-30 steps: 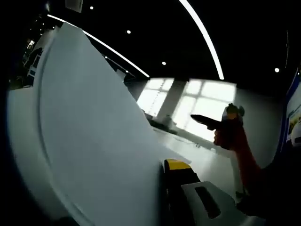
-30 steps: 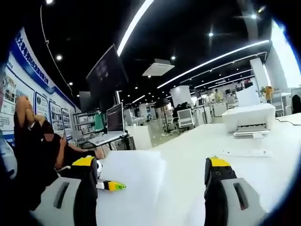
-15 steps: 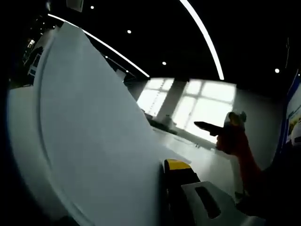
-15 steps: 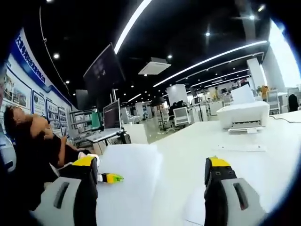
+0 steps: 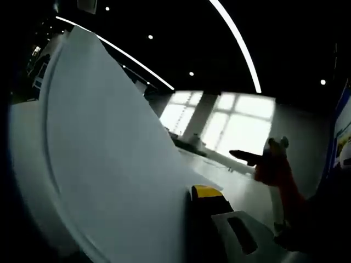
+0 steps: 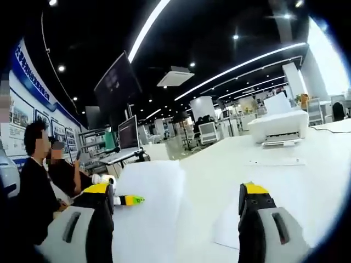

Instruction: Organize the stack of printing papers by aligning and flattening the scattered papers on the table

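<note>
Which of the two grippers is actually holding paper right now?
The left gripper: a paper stack stands up against its jaw. The right gripper has open jaws with paper only lying between them.

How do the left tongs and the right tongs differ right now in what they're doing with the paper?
The left tongs are shut on the paper stack, which rises tilted across the left gripper view; the right tongs stand open with nothing between their jaws. Only one yellow-tipped jaw of the left tongs shows beside the sheets; both jaws of the right tongs show, spread wide above the table. Both have yellow tips and pale bodies.
</note>
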Demonstrator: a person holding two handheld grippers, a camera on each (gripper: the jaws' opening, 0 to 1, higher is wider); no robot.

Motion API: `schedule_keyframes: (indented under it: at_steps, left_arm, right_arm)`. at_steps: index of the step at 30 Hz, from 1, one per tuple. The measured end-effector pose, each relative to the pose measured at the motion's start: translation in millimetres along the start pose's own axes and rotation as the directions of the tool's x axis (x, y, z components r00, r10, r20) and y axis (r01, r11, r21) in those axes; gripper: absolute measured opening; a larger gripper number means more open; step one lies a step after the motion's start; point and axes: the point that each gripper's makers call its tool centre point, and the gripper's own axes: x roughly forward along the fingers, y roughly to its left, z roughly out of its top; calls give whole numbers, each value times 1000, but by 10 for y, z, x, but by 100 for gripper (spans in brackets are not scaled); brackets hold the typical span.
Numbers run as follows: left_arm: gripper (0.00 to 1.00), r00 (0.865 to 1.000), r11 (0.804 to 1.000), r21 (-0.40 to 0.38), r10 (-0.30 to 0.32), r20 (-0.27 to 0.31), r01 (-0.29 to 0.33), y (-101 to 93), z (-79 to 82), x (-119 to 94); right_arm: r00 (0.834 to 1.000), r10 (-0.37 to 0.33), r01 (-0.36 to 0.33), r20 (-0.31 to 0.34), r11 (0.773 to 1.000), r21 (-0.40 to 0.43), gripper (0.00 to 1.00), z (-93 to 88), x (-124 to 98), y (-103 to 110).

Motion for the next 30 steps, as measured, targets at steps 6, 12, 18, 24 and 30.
schedule_keyframes:
  at_steps: [6, 12, 18, 24, 30]
  left_arm:
    - [11, 1000, 1000, 0, -1, 1, 1, -7, 0, 3]
    - [11, 1000, 1000, 3, 0, 0, 0, -7, -5, 4]
    - [11, 1000, 1000, 4, 0, 2, 0, -12, -4, 1]
    - [11, 1000, 1000, 3, 0, 3, 0, -13, -2, -3]
    - [11, 1000, 1000, 3, -1, 4, 1, -12, -2, -5]
  right_arm:
    - [999, -28, 28, -21, 1000, 11, 90, -129, -50, -89]
    - [999, -33, 34, -24, 999, 19, 90, -160, -83, -95]
    - [999, -32, 33, -12, 999, 29, 90, -143, -115, -93]
    - [999, -39, 40, -7, 998, 48, 90, -158, -131, -128]
    - [1000, -5, 3, 14, 994, 108, 90, -133, -141, -78]
